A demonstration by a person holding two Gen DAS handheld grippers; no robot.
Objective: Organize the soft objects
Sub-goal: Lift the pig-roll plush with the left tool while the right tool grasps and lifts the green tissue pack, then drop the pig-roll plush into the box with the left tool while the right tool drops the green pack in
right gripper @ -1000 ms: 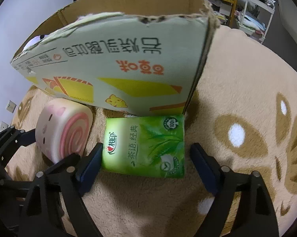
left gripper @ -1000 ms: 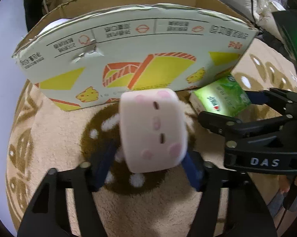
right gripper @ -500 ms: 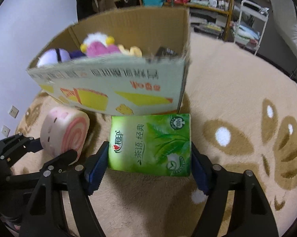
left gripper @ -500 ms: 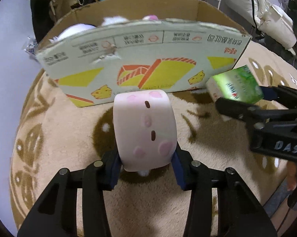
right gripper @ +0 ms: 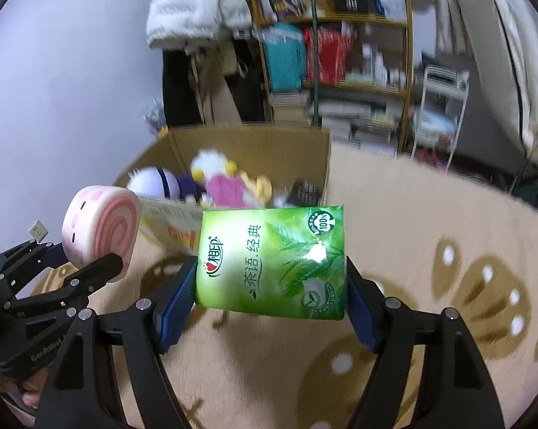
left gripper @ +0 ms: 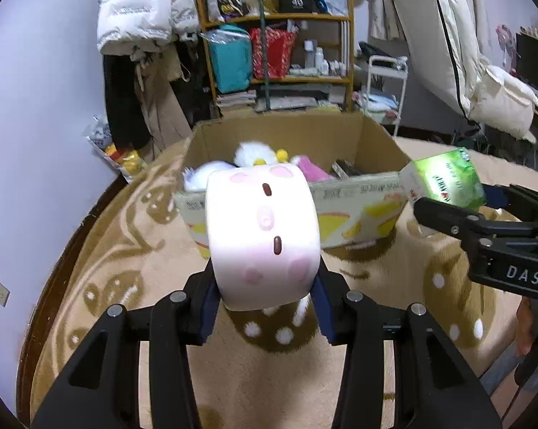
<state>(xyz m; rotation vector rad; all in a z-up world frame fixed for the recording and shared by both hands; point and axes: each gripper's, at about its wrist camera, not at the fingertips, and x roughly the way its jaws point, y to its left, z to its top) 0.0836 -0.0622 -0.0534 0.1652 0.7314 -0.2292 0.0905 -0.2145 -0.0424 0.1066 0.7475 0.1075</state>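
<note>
Above the patterned carpet [left gripper: 133,250], near the cardboard box [left gripper: 290,136] of plush toys [right gripper: 215,178], the left gripper [left gripper: 265,300] has its jaws closed on a pink roll-cake plush [left gripper: 263,236], while the right gripper [right gripper: 269,293] beside it clamps a green tissue pack [right gripper: 272,261].

Swiss-roll plush [left gripper: 263,239]: pale pink rind, darker pink blotches, two brown eye marks; end face a pink-and-cream spiral [right gripper: 113,237]. Tissue pack [right gripper: 272,262]: bright green, leaf print, white and dark lettering, red logo. Cardboard box [left gripper: 372,136]: plain brown inside; outer wall white with yellow and orange shapes. Rug [left gripper: 394,268]: beige pile, brown patches with white dots. Fingers [right gripper: 178,298]: blue pads on black frames. Plush toys in box [right gripper: 229,186]: white, purple, pink, yellow.
</note>
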